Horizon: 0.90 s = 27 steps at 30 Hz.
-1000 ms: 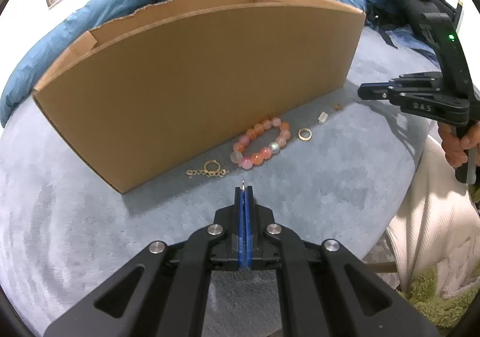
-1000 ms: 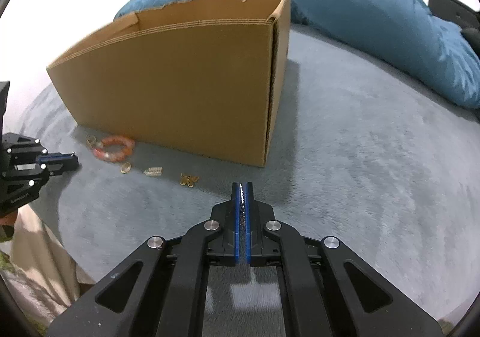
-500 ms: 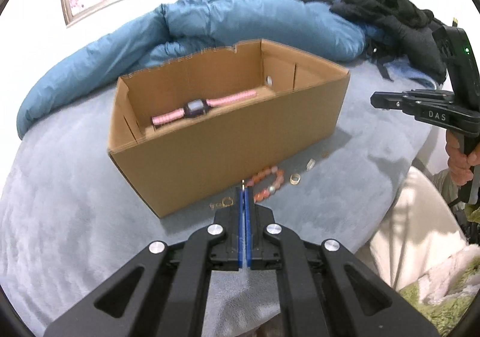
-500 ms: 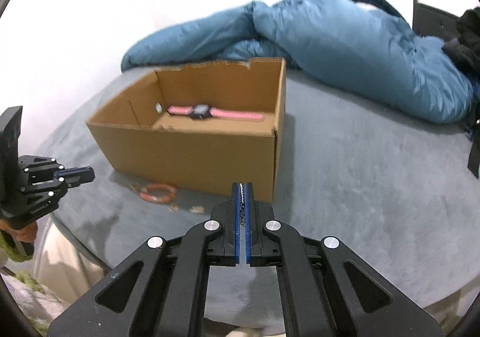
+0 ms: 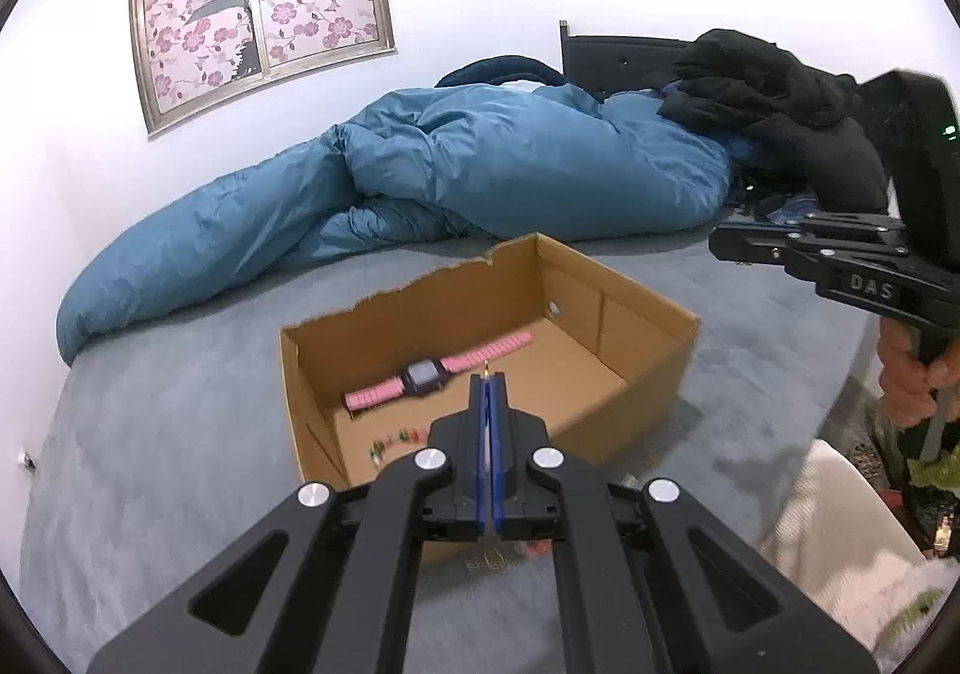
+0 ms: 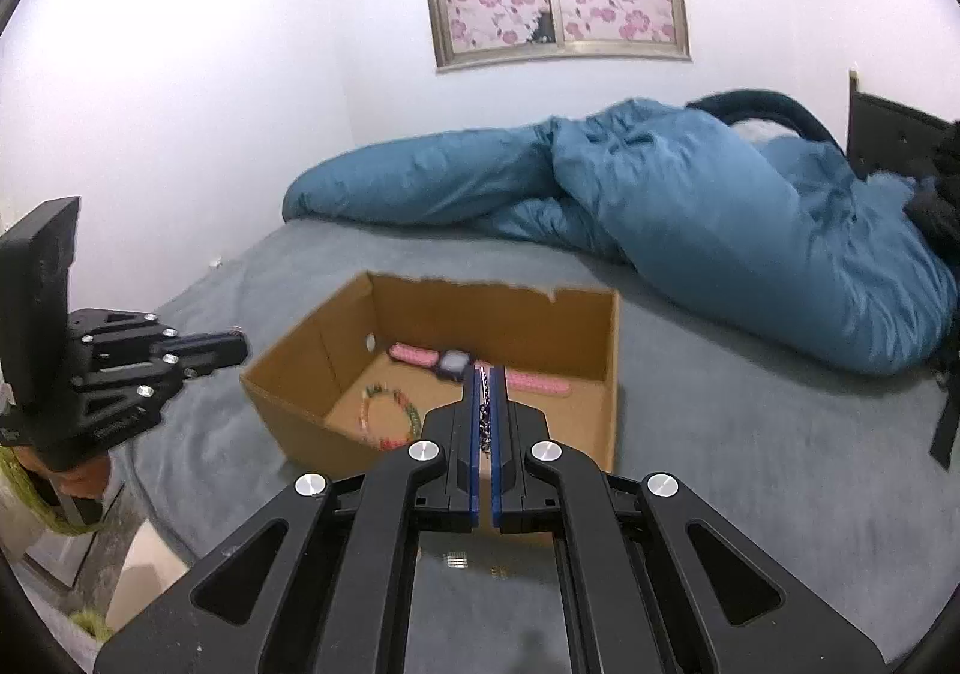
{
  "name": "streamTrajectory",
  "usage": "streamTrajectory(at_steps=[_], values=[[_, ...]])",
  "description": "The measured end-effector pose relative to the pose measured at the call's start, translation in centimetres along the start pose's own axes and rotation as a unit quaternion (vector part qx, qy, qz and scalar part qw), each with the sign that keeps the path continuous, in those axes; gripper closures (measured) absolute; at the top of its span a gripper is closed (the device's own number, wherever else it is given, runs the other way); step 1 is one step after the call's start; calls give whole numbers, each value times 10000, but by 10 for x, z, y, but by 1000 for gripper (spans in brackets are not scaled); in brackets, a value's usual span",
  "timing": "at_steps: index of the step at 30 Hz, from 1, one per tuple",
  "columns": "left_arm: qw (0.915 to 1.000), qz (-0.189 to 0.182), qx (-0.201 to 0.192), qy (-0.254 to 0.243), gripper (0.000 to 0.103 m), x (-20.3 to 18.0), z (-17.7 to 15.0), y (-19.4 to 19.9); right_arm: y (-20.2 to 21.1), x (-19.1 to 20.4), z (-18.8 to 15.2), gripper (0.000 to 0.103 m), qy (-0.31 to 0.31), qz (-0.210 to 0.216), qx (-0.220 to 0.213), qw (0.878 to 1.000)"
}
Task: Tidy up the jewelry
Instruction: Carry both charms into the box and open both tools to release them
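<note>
Above the cardboard box [image 6: 606,374] holding a pink watch [image 6: 456,365], both grippers' jaws are closed: left gripper [image 5: 487,377] pinching a gold piece, right gripper [image 6: 481,374] a chain [image 6: 485,422]

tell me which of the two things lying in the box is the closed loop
The bead bracelet, curled into a ring near the cardboard box's front wall. The pink watch lies stretched out straight along the back instead.
</note>
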<state>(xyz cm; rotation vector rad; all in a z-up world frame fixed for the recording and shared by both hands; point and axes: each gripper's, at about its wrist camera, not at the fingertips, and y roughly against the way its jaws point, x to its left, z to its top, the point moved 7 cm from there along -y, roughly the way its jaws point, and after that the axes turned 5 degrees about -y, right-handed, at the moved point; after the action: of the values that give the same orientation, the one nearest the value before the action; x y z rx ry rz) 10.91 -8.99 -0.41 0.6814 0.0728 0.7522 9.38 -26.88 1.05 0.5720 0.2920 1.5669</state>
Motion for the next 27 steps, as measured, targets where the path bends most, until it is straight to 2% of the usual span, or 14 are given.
streamTrajectory(at_steps=[6, 12, 15, 22, 27], values=[[9995, -108, 303, -19, 102, 8, 24, -54, -42, -3, 18, 102, -203, -29, 53, 9998], [9951, -138, 974, 130, 102, 17, 26, -118, -95, -14, 11, 102, -432, -176, 631, 9969], [9902, -92, 1378, 201, 102, 20, 21, -145, -115, -17, 3, 102, -486, -265, 884, 9946], [9775, -27, 2080, 353, 102, 23, 5, -182, -143, -21, -13, 101, -540, -433, 1317, 9889], [9739, -5, 2238, 376, 101, 23, -4, -188, -150, -25, -23, 98, -587, -564, 1490, 9855]])
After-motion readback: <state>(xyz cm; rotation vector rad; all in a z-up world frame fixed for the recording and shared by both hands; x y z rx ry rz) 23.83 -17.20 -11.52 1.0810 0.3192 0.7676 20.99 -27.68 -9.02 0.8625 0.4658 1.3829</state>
